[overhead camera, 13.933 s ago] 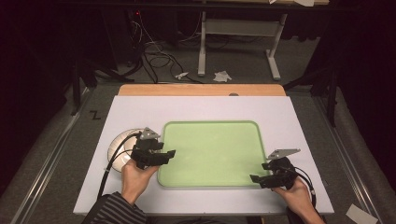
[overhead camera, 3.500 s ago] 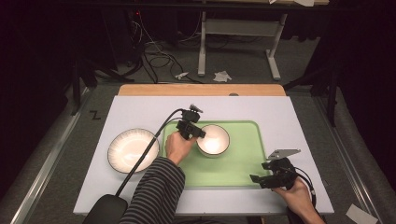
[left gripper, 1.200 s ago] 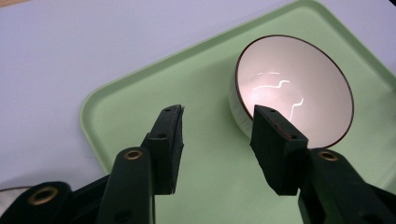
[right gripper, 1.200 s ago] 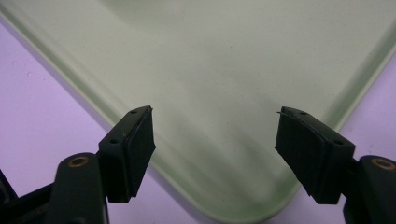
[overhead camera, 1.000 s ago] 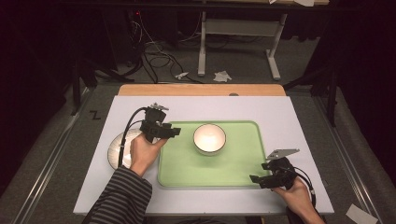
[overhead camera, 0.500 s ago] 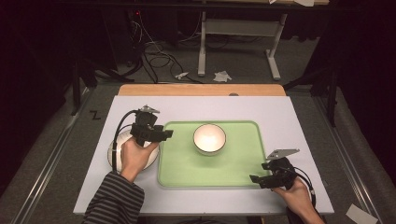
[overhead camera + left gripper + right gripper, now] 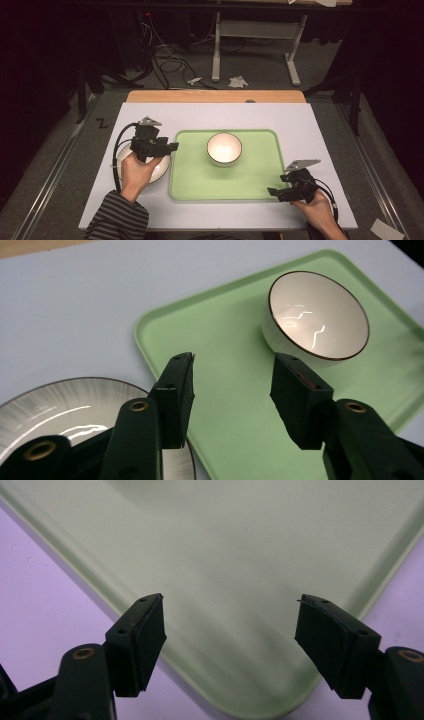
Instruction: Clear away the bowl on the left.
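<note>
A: In the high view, where is everything?
B: The green tray (image 7: 225, 180) lies in the middle of the frame on the white surface (image 7: 310, 125). A white bowl (image 7: 224, 148) stands upright in the tray's upper half. At middle left, the left tongs (image 7: 167, 147) hover over a plate (image 7: 159, 172) that sits just beside the tray's left edge; the hand (image 7: 135, 172) covers much of that plate. At lower right, the right tongs (image 7: 275, 192) sit at the tray's bottom right corner.

A: And the left gripper view?
B: The left tongs (image 7: 235, 385) are spread wide with nothing between them. The bowl (image 7: 318, 315) stands at the upper right, on the tray (image 7: 200, 330), well apart from the tongs. The plate (image 7: 65, 410), with its dark rim and streaked grey border, lies at the lower left, partly under one jaw.

A: The right gripper view?
B: The right tongs (image 7: 230, 625) are also spread and empty. They point down over the rounded corner of the tray (image 7: 225, 555), with the surface (image 7: 35, 605) at the left and the far right of the frame.
</note>
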